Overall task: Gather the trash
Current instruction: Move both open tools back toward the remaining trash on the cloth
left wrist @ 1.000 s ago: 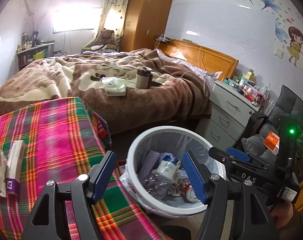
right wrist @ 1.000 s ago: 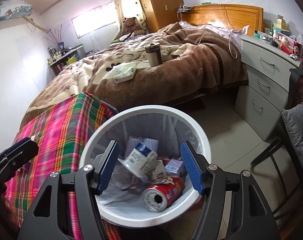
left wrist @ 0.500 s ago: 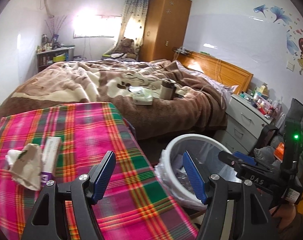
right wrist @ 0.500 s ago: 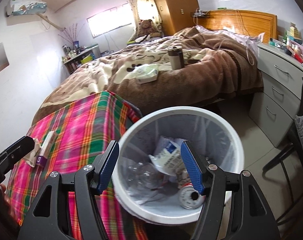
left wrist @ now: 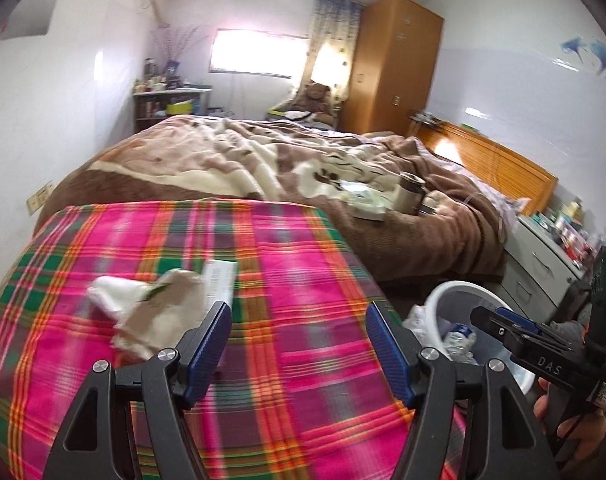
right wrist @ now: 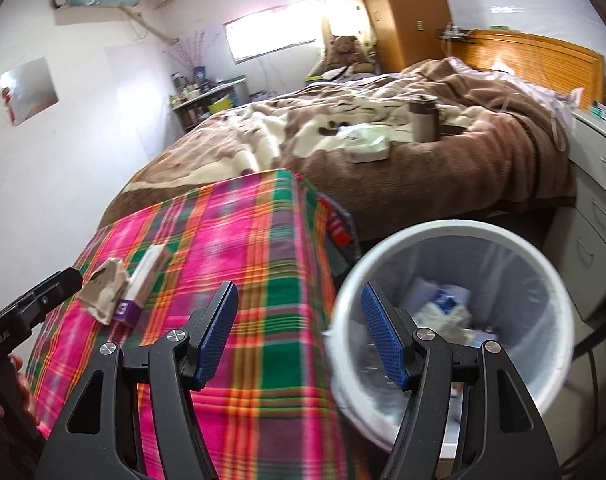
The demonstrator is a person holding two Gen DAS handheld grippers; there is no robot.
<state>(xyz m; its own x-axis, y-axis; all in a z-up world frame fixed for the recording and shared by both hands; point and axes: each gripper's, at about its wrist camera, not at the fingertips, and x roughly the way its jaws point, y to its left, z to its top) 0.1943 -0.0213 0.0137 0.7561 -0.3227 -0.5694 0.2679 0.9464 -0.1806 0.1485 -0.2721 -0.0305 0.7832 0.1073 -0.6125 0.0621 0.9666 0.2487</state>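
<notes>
A crumpled beige paper bag (left wrist: 151,316) and a white box with a purple end (left wrist: 219,280) lie on the plaid-covered table (left wrist: 295,272). My left gripper (left wrist: 299,348) is open and empty above the table, just right of them. The bag (right wrist: 105,290) and the box (right wrist: 141,284) also show in the right wrist view. My right gripper (right wrist: 299,336) is open and empty over the table's right edge, beside the white lined trash bin (right wrist: 543,276) holding several pieces of trash. The bin (left wrist: 459,292) also shows in the left wrist view.
A bed with a brown blanket (left wrist: 303,160) stands behind the table, with a metal cup (left wrist: 409,194) and a tissue pack (left wrist: 367,204) on it. A grey drawer unit (left wrist: 543,256) stands right of the bin. A wardrobe (left wrist: 395,64) stands at the back.
Both grippers have swung left, away from the bin and over the plaid table. The bag and box now lie close to my left gripper. Both stay open.
</notes>
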